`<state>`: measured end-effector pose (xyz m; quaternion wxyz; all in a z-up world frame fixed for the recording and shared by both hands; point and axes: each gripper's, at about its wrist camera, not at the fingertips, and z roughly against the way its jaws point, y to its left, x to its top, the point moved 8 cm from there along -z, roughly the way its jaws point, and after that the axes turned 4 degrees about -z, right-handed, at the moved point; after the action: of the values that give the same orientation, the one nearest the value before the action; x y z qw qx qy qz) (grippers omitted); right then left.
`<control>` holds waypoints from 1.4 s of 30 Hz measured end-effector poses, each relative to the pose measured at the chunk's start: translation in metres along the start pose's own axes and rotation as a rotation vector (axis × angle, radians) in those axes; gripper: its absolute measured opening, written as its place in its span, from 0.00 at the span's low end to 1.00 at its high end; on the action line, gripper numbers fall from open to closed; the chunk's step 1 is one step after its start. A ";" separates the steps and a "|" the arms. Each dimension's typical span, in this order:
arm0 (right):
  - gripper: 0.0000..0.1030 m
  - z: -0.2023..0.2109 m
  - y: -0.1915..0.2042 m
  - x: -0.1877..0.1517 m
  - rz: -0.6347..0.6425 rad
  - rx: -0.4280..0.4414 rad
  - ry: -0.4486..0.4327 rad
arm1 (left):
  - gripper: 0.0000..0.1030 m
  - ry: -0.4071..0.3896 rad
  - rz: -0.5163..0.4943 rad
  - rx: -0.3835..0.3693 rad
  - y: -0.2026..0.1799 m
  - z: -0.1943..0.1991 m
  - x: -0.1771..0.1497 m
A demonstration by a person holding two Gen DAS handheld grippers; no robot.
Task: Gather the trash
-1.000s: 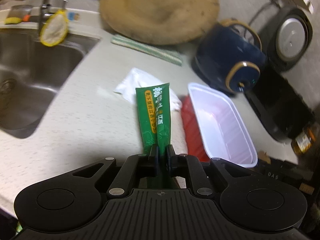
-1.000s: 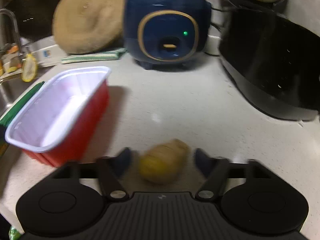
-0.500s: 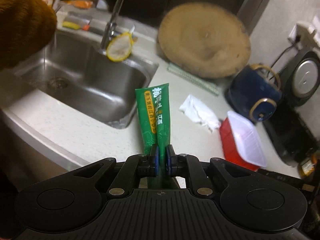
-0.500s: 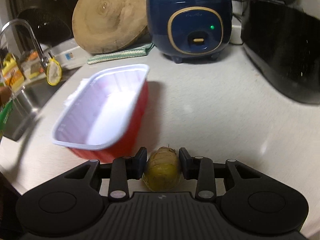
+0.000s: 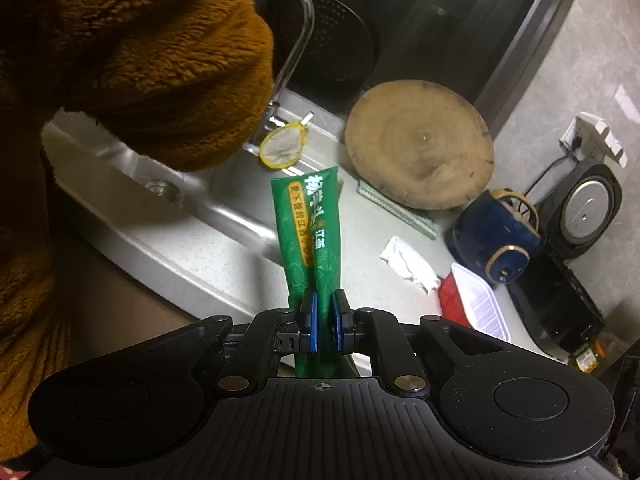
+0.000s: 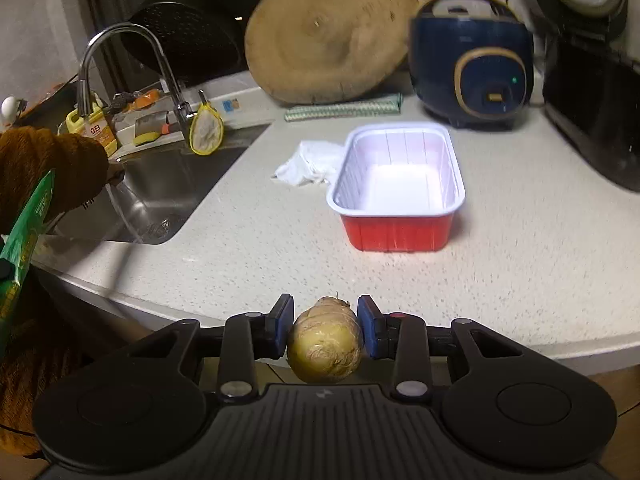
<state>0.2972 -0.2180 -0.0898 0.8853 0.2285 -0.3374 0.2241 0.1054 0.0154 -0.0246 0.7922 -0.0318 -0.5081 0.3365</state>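
Note:
My left gripper (image 5: 324, 320) is shut on a flat green wrapper (image 5: 308, 224) with yellow and white print, which stands up in front of the camera above the counter's front edge. The same green wrapper (image 6: 30, 224) shows at the left edge of the right wrist view. My right gripper (image 6: 325, 326) is shut on a yellowish, wrinkled lump of food scrap (image 6: 325, 344), held off the counter in front of its rounded edge. On the counter lie a crumpled white tissue (image 6: 308, 162) and a red tray with a white inside (image 6: 396, 184), both apart from the grippers.
A steel sink (image 6: 160, 192) with a curved tap (image 6: 132, 68) lies left. A round wooden board (image 6: 328, 32), a blue rice cooker (image 6: 472, 64) and a black appliance (image 6: 592, 92) stand at the back. A brown fleece sleeve (image 5: 120, 56) fills the upper left of the left wrist view.
Both grippers pulled back and up from the counter with their loads. The right jaws closed on the scrap. The brown sleeve came into the left wrist view.

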 end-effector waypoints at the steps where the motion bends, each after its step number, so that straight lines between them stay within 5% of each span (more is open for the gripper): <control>1: 0.34 0.001 0.001 0.001 0.004 -0.002 -0.006 | 0.11 -0.002 -0.006 -0.004 0.000 0.001 0.000; 8: 0.34 0.003 -0.038 0.032 -0.002 -0.152 -0.106 | 0.11 0.029 -0.048 -0.057 -0.024 -0.027 0.017; 14: 0.34 -0.035 -0.128 0.041 -0.082 -0.350 -0.063 | 0.11 0.175 -0.101 -0.151 -0.089 -0.123 0.005; 21: 0.34 -0.067 -0.169 0.061 -0.084 -0.359 -0.086 | 0.14 0.268 -0.169 -0.142 -0.137 -0.238 -0.012; 26: 0.42 -0.083 -0.167 0.074 -0.023 -0.311 -0.083 | 0.17 0.296 -0.171 -0.143 -0.138 -0.264 -0.015; 28: 0.59 -0.083 -0.163 0.074 -0.013 -0.301 -0.073 | 0.17 0.260 -0.149 -0.150 -0.131 -0.248 -0.005; 35: 0.60 -0.036 -0.137 0.081 -0.129 -0.208 -0.186 | 0.17 0.042 -0.205 -0.046 -0.070 -0.099 0.039; 38: 0.60 -0.024 -0.100 0.075 -0.148 -0.151 -0.199 | 0.17 -0.026 -0.172 0.027 -0.028 -0.024 0.038; 42: 0.60 -0.017 -0.021 0.051 -0.138 0.039 -0.150 | 0.17 -0.118 -0.117 0.185 0.031 0.077 0.023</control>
<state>0.3514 -0.2135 -0.0708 0.8662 0.2844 -0.3819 0.1515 0.0320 0.0294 0.0186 0.7788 0.0909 -0.5214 0.3367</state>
